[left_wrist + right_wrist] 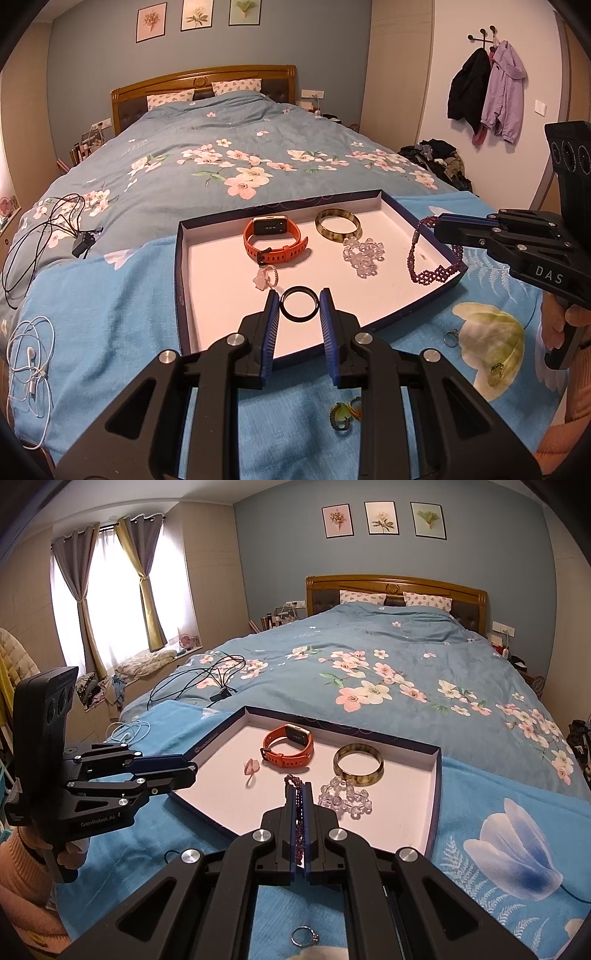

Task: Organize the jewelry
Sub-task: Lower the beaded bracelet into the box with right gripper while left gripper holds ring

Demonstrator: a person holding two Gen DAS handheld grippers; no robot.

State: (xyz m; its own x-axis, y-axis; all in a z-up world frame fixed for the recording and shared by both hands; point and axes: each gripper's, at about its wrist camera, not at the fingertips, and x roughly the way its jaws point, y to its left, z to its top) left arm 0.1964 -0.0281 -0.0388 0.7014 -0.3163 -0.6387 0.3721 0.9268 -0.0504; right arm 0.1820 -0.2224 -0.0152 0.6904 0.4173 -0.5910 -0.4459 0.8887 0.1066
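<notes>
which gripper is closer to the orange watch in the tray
Left. The left gripper holds a black ring over the tray's near edge, just short of the orange watch. The right gripper, clamping the purple beaded bracelet, hangs past the tray's side wall.

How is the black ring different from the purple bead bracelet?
The black ring is one plain, stiff, solid hoop; the purple bead bracelet is made of many small beads and bends.
The black ring sits between the left gripper fingers; the purple bead bracelet is pinched in the shut right gripper and dangles.
The black ring is much smaller than the purple bead bracelet.
Both are over the tray.
</notes>
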